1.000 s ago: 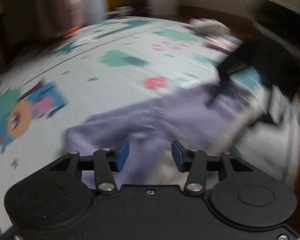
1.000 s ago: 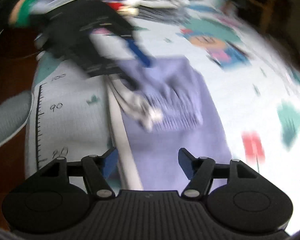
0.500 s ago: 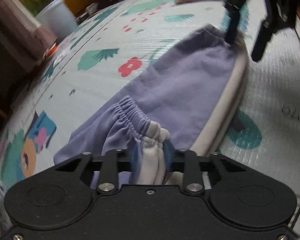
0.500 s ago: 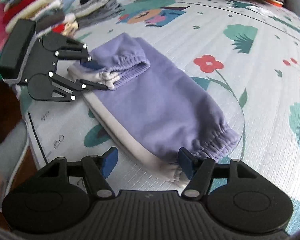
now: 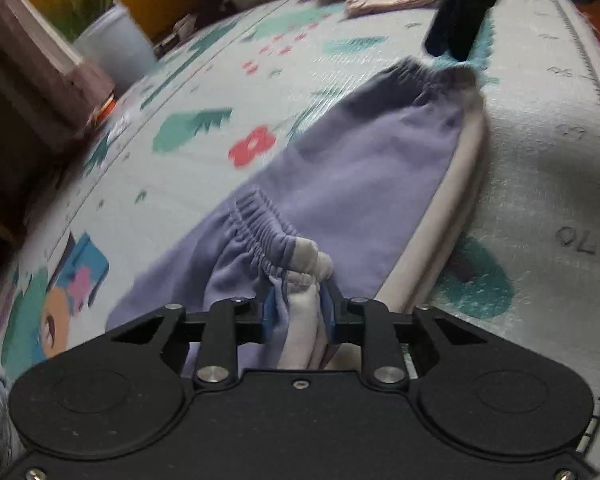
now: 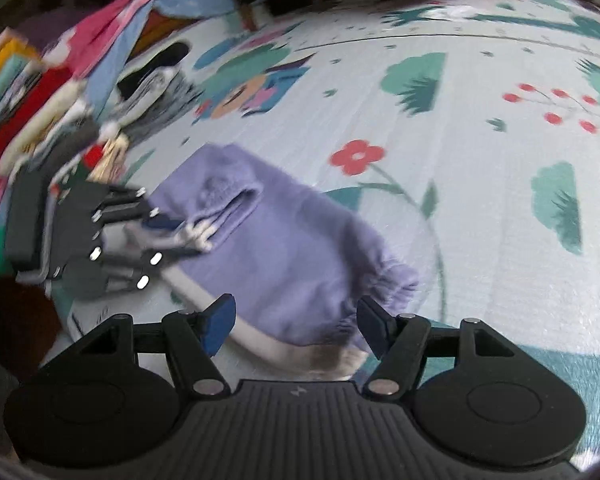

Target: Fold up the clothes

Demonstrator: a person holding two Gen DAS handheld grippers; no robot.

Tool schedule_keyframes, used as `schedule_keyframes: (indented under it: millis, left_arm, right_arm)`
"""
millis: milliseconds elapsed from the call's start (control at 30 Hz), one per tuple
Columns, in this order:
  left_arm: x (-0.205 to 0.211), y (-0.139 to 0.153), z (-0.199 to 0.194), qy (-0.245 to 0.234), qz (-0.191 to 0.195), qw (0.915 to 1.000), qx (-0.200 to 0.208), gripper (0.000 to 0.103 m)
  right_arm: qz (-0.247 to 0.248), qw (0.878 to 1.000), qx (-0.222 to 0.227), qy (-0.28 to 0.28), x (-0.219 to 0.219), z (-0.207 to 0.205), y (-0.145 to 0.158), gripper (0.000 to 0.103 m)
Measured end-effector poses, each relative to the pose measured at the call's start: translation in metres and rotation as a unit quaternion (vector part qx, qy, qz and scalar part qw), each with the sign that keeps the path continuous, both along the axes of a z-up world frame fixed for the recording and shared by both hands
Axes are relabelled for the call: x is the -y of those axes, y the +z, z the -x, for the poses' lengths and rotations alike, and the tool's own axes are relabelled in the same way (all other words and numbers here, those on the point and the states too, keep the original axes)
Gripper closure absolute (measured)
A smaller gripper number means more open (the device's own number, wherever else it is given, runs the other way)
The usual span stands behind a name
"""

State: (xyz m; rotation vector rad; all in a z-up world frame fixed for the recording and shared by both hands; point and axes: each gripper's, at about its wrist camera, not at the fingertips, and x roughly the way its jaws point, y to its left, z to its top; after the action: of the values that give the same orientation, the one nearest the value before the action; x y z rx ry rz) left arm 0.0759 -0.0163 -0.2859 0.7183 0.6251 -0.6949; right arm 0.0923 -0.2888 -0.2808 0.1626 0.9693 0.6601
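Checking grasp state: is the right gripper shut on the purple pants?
No, the right gripper is open, blue pads spread over the purple pants' cuff.

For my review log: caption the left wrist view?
Left gripper shut on purple pants at the waistband, on a play mat.

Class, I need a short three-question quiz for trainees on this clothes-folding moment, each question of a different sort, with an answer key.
1. True or false: the left gripper is shut on the gathered end of the folded lilac fleece trousers with a cream side stripe.
2. Multiple choice: the right gripper is
A. open, with the trousers' elastic cuff between its fingers
B. shut on the cuff
C. out of view
3. Fill in: the trousers lie on a pale play mat printed with a red ____.

Key: 1 true; 2 A; 3 flower.
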Motion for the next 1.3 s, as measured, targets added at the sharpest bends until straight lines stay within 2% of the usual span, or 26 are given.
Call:
schedule_keyframes:
  millis: [100,167,267,300,333,367,400,433,467,567,600,633,667,800,900,1067,1100,1167,1300]
  left_arm:
    - [-0.009,0.025,-0.005,0.021,0.07,0.9971,-0.021,0.076]
    - [-0.015,0.038,-0.015,0.046,0.125,0.9903,-0.038,0.076]
    - [-0.025,0.033,-0.037,0.11,0.206,0.9687,-0.084,0.08]
    - [-0.026,0.024,-0.043,0.125,0.214,0.9628,-0.106,0.081]
    - [-0.024,0.011,-0.046,0.137,0.21,0.96,-0.125,0.082]
    - [-0.021,0.0,-0.045,0.135,0.203,0.9625,-0.12,0.082]
    - [-0.017,-0.003,-0.04,0.117,0.193,0.9696,-0.095,0.081]
    - [-0.011,-0.001,-0.037,0.101,0.171,0.9768,-0.081,0.081]
    - [-0.007,0.006,-0.036,0.097,0.157,0.9797,-0.077,0.081]
    - [0.001,0.031,-0.024,0.082,0.167,0.9807,-0.06,0.08]
    - [0.006,0.037,-0.02,0.072,0.169,0.9814,-0.056,0.072]
    - [0.014,0.039,-0.017,0.057,0.167,0.9826,-0.057,0.056]
    - [0.023,0.039,-0.014,0.04,0.167,0.9834,-0.058,0.053]
    - [0.067,0.033,0.001,-0.032,0.147,0.9865,-0.066,0.053]
    - [0.096,0.028,0.015,-0.082,0.121,0.9875,-0.059,0.053]
    - [0.132,0.01,0.03,-0.137,0.068,0.9881,-0.021,0.053]
    - [0.138,0.005,0.031,-0.14,0.051,0.9888,-0.009,0.052]
    - [0.149,-0.004,0.033,-0.147,0.02,0.9889,0.009,0.052]
    - [0.159,-0.012,0.04,-0.163,-0.018,0.9862,0.022,0.052]
  right_arm:
    - [-0.013,0.999,-0.013,-0.031,0.016,-0.002,0.0,0.036]
    - [-0.018,0.998,-0.028,-0.052,0.024,-0.006,-0.005,0.037]
    - [-0.032,0.995,-0.049,-0.078,0.035,-0.009,-0.012,0.041]
    - [-0.034,0.994,-0.055,-0.085,0.038,-0.01,-0.013,0.041]
    - [-0.035,0.993,-0.062,-0.091,0.041,-0.01,-0.015,0.042]
    - [-0.034,0.993,-0.067,-0.093,0.043,-0.01,-0.017,0.043]
    - [-0.03,0.993,-0.072,-0.092,0.044,-0.009,-0.019,0.044]
    - [-0.024,0.993,-0.076,-0.089,0.044,-0.009,-0.021,0.045]
    - [-0.021,0.993,-0.078,-0.086,0.045,-0.007,-0.023,0.045]
    - [-0.042,0.991,-0.086,-0.094,0.053,-0.003,-0.024,0.045]
    - [-0.046,0.99,-0.088,-0.099,0.056,-0.002,-0.025,0.045]
    - [-0.047,0.989,-0.091,-0.103,0.058,-0.001,-0.026,0.045]
    - [-0.048,0.989,-0.093,-0.107,0.06,-0.001,-0.026,0.045]
    - [-0.073,0.984,-0.105,-0.126,0.069,-0.001,-0.027,0.045]
    - [-0.126,0.97,-0.143,-0.148,0.077,-0.003,-0.036,0.045]
    - [-0.187,0.948,-0.2,-0.161,0.07,-0.003,-0.054,0.045]
    - [-0.205,0.939,-0.214,-0.173,0.071,-0.003,-0.057,0.05]
    - [-0.238,0.919,-0.237,-0.207,0.079,-0.001,-0.066,0.048]
    - [-0.273,0.897,-0.254,-0.236,0.088,0.005,-0.074,0.05]
